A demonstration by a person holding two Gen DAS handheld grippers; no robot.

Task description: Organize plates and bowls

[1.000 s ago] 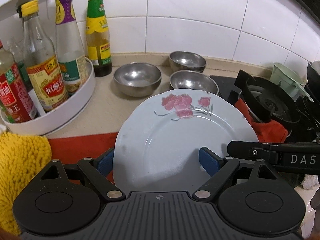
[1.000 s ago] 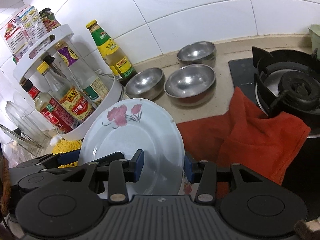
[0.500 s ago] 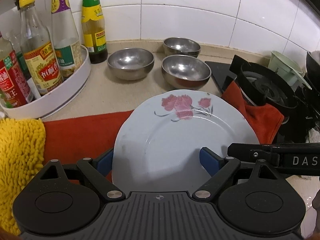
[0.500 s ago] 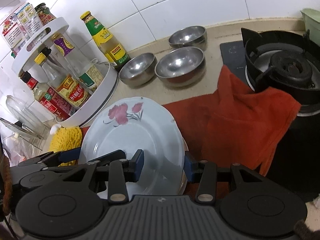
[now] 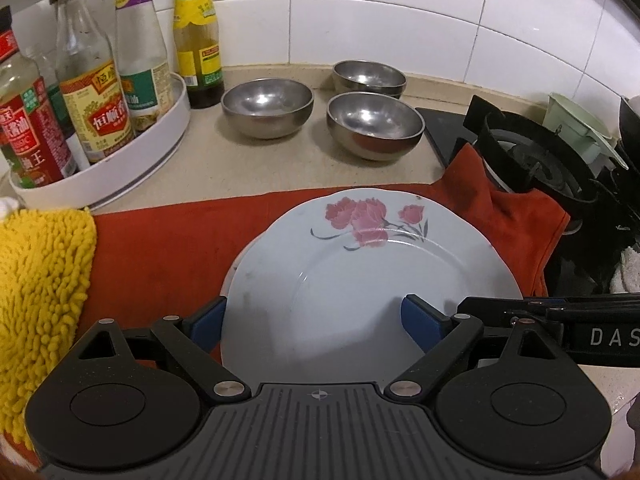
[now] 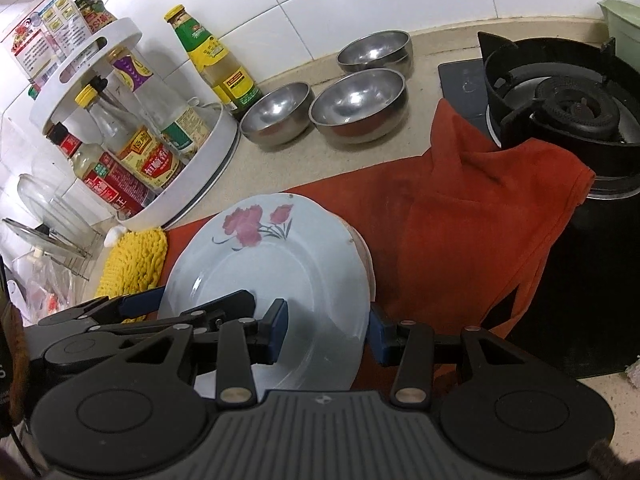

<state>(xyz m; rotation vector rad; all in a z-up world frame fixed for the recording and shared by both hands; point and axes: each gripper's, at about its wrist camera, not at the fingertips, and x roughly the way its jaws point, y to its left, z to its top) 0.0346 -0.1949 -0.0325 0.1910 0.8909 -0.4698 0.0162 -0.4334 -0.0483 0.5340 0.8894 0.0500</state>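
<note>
A white plate with a pink flower print (image 5: 360, 276) (image 6: 272, 272) is held low over a red cloth (image 5: 168, 236) (image 6: 472, 224). My left gripper (image 5: 316, 320) straddles its near rim, one blue pad under the left edge, one on top. My right gripper (image 6: 326, 328) grips the right rim the same way. The rim of another plate shows beneath it on the cloth (image 6: 366, 256). Three steel bowls stand behind: one left (image 5: 267, 107) (image 6: 276, 115), one right (image 5: 375, 125) (image 6: 358, 103), one at the back (image 5: 369, 77) (image 6: 375, 51).
A white turntable rack (image 5: 120, 168) (image 6: 192, 184) of sauce bottles stands at the left, with a green-labelled bottle (image 5: 198, 36) (image 6: 214, 64) beside it. A yellow mop cloth (image 5: 40, 280) (image 6: 134, 262) lies left. A black gas burner (image 5: 532, 156) (image 6: 560, 100) is at the right.
Both grippers have pulled back and lowered the plate toward the red cloth; the bowls and bottles now look farther away. Both grips are unchanged.
</note>
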